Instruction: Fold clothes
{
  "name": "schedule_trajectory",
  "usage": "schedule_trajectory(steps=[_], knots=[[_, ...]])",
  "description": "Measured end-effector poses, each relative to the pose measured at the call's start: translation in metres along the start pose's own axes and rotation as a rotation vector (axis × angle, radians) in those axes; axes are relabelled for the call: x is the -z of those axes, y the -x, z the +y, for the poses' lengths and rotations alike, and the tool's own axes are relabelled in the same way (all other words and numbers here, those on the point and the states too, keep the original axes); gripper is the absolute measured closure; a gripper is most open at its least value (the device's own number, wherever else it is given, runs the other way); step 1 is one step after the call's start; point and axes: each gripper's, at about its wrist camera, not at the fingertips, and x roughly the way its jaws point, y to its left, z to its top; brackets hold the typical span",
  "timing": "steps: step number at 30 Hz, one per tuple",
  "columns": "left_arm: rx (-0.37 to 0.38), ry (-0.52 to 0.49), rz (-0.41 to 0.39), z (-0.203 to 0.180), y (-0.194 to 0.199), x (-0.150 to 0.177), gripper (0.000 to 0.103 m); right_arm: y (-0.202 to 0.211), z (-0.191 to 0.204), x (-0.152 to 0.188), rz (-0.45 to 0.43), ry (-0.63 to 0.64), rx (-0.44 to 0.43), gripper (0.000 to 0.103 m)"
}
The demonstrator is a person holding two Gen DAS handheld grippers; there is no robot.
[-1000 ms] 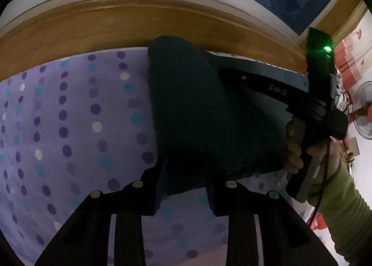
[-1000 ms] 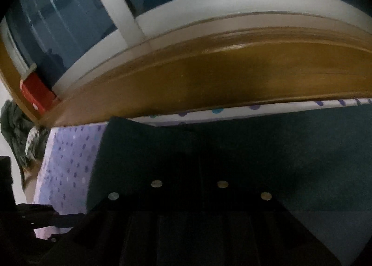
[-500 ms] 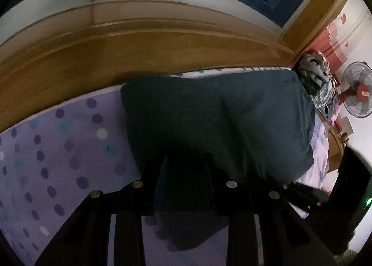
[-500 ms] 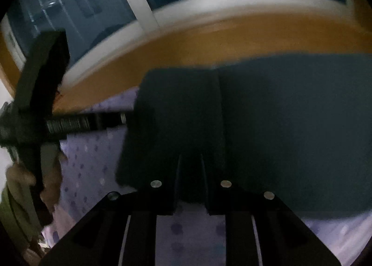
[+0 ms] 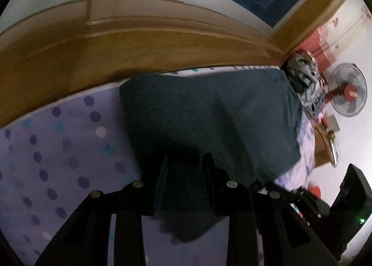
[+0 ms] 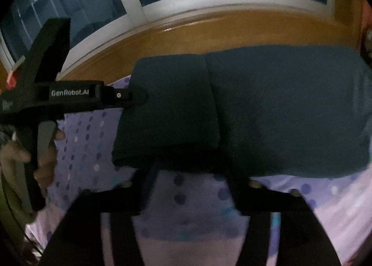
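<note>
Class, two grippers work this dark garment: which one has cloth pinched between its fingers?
The left gripper: dark garment sits clamped between its fingers. The right gripper is opening, only polka-dot sheet between its fingers.

The right gripper is opening its jaws, having been nearly shut a second ago; the dark blue garment now lies beyond its fingertips, unpinched. In the left wrist view, the right gripper has shifted from right centre to the lower right corner, uncovering the garment.
</note>
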Motion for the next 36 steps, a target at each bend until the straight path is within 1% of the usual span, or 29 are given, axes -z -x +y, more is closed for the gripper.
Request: schedule_trajectory(steps=[2, 3, 5, 6, 8, 10, 11, 14, 17, 19, 22, 24, 25, 26, 27, 28, 29, 30, 31, 32, 36], knots=[[0.003, -0.019, -0.003, 0.002, 0.013, -0.005, 0.072, 0.013, 0.007, -0.002, -0.024, 0.030, 0.019, 0.034], [0.004, -0.013, -0.011, 0.007, 0.017, -0.007, 0.071, 0.017, 0.014, -0.003, -0.033, 0.040, 0.013, 0.034], [0.004, 0.003, -0.029, 0.017, 0.026, -0.013, 0.055, 0.024, 0.027, -0.006, -0.050, 0.062, 0.002, 0.034], [0.003, 0.026, -0.033, 0.024, 0.027, -0.015, 0.055, 0.022, 0.036, -0.006, -0.055, 0.081, -0.005, 0.034], [0.010, 0.072, -0.034, 0.037, 0.025, -0.018, 0.055, 0.017, 0.056, -0.005, -0.067, 0.136, -0.002, 0.034], [0.049, 0.111, -0.029, 0.048, 0.018, -0.021, 0.055, 0.003, 0.087, 0.003, -0.084, 0.261, 0.064, 0.034], [0.062, 0.125, -0.025, 0.052, 0.013, -0.022, 0.055, -0.003, 0.098, 0.006, -0.094, 0.312, 0.083, 0.034], [0.086, 0.132, -0.005, 0.055, 0.000, -0.023, 0.055, -0.017, 0.119, 0.015, -0.125, 0.410, 0.141, 0.034], [0.112, 0.119, 0.031, 0.050, -0.014, -0.021, 0.055, -0.032, 0.127, 0.015, -0.124, 0.455, 0.202, 0.034], [0.116, 0.108, 0.052, 0.047, -0.022, -0.019, 0.055, -0.045, 0.124, 0.013, -0.101, 0.444, 0.229, 0.034], [0.124, 0.105, 0.051, 0.046, -0.030, -0.019, 0.053, -0.055, 0.119, 0.015, -0.083, 0.440, 0.269, 0.034], [0.141, 0.118, 0.044, 0.046, -0.033, -0.019, 0.053, -0.056, 0.120, 0.015, -0.091, 0.448, 0.288, 0.035], [0.150, 0.124, 0.041, 0.047, -0.035, -0.020, 0.053, -0.056, 0.120, 0.015, -0.092, 0.447, 0.296, 0.037], [0.152, 0.132, 0.038, 0.047, -0.036, -0.021, 0.054, -0.055, 0.118, 0.015, -0.095, 0.439, 0.312, 0.049], [0.151, 0.136, 0.030, 0.047, -0.036, -0.021, 0.057, -0.055, 0.115, 0.013, -0.099, 0.428, 0.329, 0.055], [0.151, 0.128, 0.031, 0.046, -0.036, -0.022, 0.064, -0.052, 0.112, 0.012, -0.100, 0.415, 0.314, 0.056], [0.147, 0.123, 0.025, 0.044, -0.034, -0.022, 0.069, -0.050, 0.108, 0.010, -0.101, 0.401, 0.298, 0.061], [0.141, 0.118, 0.018, 0.041, -0.032, -0.023, 0.070, -0.046, 0.105, 0.008, -0.100, 0.389, 0.279, 0.065], [0.136, 0.113, 0.011, 0.039, -0.029, -0.023, 0.071, -0.043, 0.102, 0.007, -0.098, 0.382, 0.261, 0.067], [0.143, 0.120, 0.005, 0.037, -0.027, -0.024, 0.072, -0.039, 0.098, 0.005, -0.097, 0.371, 0.233, 0.071], [0.185, 0.132, -0.030, 0.021, -0.011, -0.033, 0.072, -0.012, 0.073, -0.009, -0.116, 0.304, 0.133, 0.075]])
